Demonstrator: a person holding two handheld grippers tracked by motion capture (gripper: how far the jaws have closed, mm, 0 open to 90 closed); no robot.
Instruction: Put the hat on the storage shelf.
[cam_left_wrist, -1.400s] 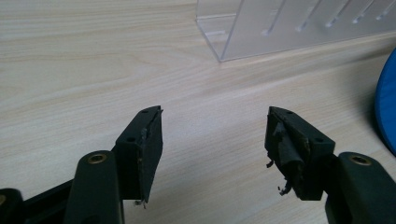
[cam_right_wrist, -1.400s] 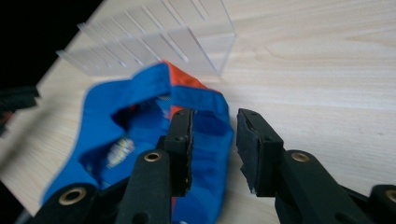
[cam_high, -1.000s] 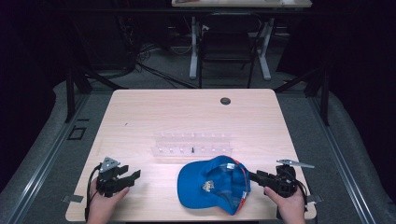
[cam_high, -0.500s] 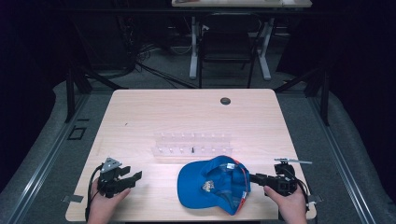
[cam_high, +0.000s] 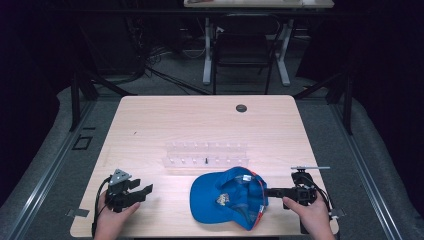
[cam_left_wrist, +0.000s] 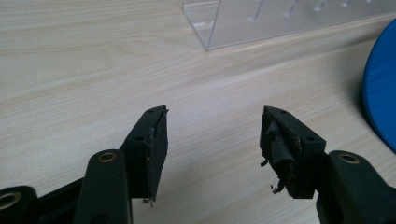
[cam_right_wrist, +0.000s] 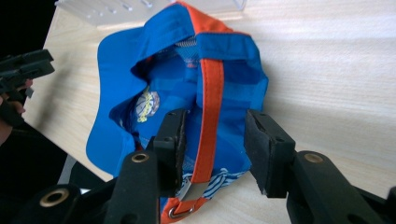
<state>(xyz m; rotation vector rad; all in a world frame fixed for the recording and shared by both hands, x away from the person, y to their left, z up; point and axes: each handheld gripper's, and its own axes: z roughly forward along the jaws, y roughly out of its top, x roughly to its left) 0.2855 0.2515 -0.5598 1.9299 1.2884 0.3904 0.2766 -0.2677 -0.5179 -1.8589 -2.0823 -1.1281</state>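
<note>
The blue baseball cap (cam_high: 225, 197) lies upside down near the front edge of the wooden table (cam_high: 200, 125), a little right of the middle. The right gripper (cam_high: 272, 192) reaches in from the cap's right side. Seen along that gripper, its jaws are spread with the cap's orange back strap (cam_right_wrist: 211, 116) running up between them. One pad looks to sit against the blue cloth, but the jaws are not pinched on it.

The left gripper (cam_high: 142, 190) rests well apart from the cap, over bare wood at the front left. Its jaws are spread too, with nothing between them; from its own camera the left gripper (cam_left_wrist: 212, 140) shows only the cap's blue edge (cam_left_wrist: 380, 107) off to one side.

The cap is bright blue with orange trim along the rim. A round, pale embroidered patch (cam_right_wrist: 145, 105) shows on the inside of the crown. A metal buckle (cam_right_wrist: 191, 191) sits at the strap's near end.

Just behind the cap stands a clear acrylic rack (cam_high: 205, 154) with rows of small pegs. One small dark piece (cam_high: 206, 161) stands in its front row; I cannot tell what it is.
</note>
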